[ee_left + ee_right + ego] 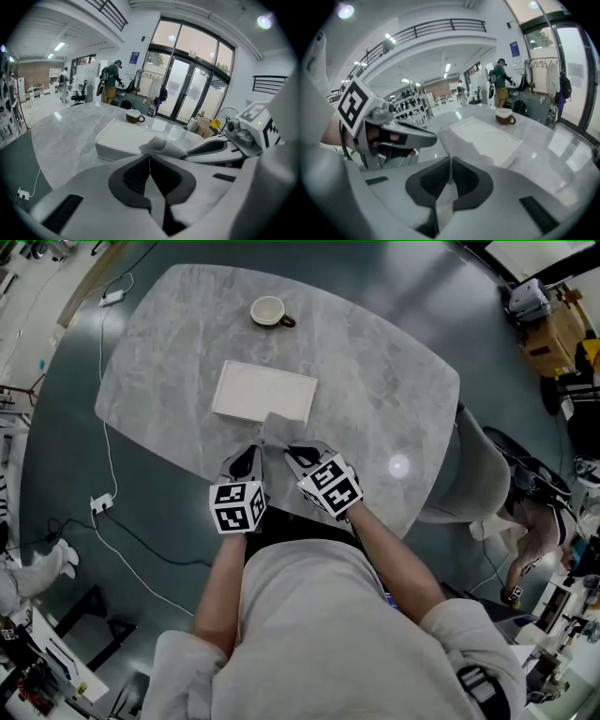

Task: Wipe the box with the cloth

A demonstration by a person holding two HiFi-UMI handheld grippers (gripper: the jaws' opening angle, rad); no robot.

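A flat white box [265,392] lies in the middle of the grey marble table [375,381]. A grey cloth [277,432] hangs over the box's near edge. It is pinched from both sides: my left gripper [251,456] is shut on its left part and my right gripper [296,456] on its right part. In the left gripper view the cloth [161,146] bunches up past the closed jaws of the left gripper [149,157], with the box [119,136] just behind. The right gripper view shows the cloth [457,140] standing up from the right gripper [450,161], in front of the box [485,136].
A cup [269,311] with a dark handle stands at the table's far side, beyond the box. A grey chair [469,474] is at the table's right. Cables and a power strip [101,502] lie on the floor at left. People stand far off [111,82].
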